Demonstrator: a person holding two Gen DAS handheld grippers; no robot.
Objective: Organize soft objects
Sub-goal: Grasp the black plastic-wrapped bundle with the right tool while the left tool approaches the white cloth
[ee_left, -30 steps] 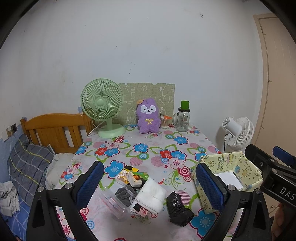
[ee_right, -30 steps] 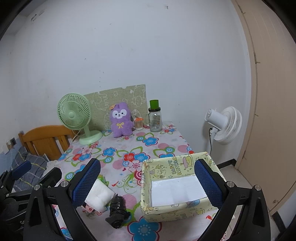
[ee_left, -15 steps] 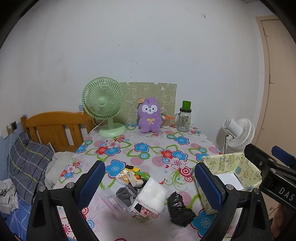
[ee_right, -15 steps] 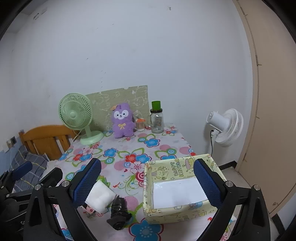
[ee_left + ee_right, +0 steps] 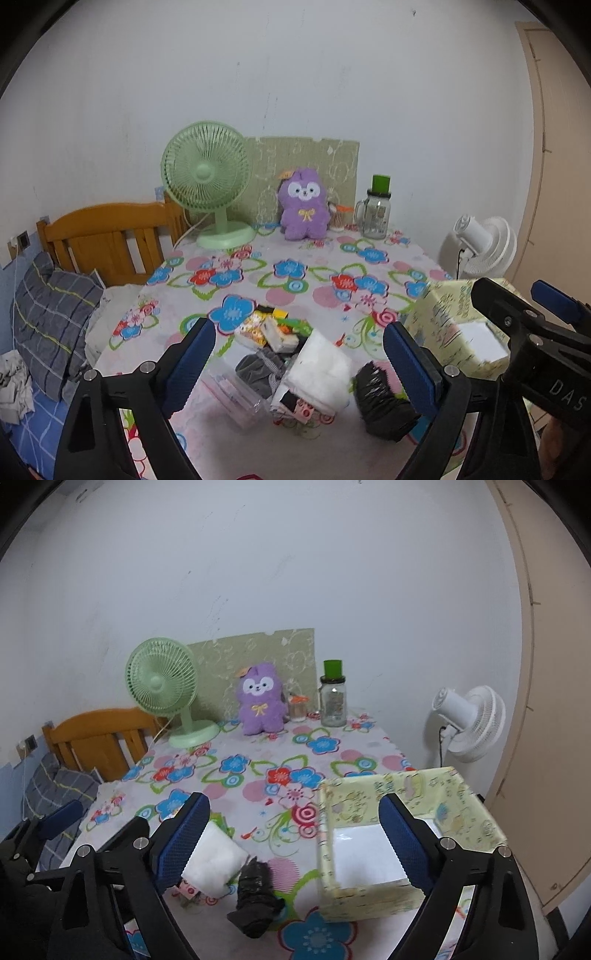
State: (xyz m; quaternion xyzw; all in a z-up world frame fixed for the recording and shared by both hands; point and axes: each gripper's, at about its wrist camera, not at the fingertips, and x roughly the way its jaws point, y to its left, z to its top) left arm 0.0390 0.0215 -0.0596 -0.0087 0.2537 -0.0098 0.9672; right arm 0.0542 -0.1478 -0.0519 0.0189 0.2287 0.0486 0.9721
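Note:
A heap of soft things lies on the flowered tablecloth [image 5: 295,273]: a white padded packet [image 5: 321,369] [image 5: 214,860], a grey cloth [image 5: 258,369], colourful small packs [image 5: 269,328] and a clear bag [image 5: 236,395]. A black rolled bundle [image 5: 384,402] [image 5: 256,893] sits just right of the heap. My left gripper [image 5: 298,343] hovers above the heap, its jaws closing with nothing pressed between them. My right gripper [image 5: 293,812] hangs over the table beside the yellow-green patterned box [image 5: 369,794] [image 5: 443,310], its jaws also closing on nothing. The box holds only a white base.
At the back stand a purple plush [image 5: 303,210], a green desk fan [image 5: 207,184], a patterned board and a glass jar with a green lid [image 5: 378,210]. A white fan [image 5: 469,723] stands on the floor to the right. A wooden headboard [image 5: 107,236] and pillow lie to the left.
Both grippers have sunk a little toward the table and their jaws have narrowed slightly. The heap, the black bundle and the box have not moved.

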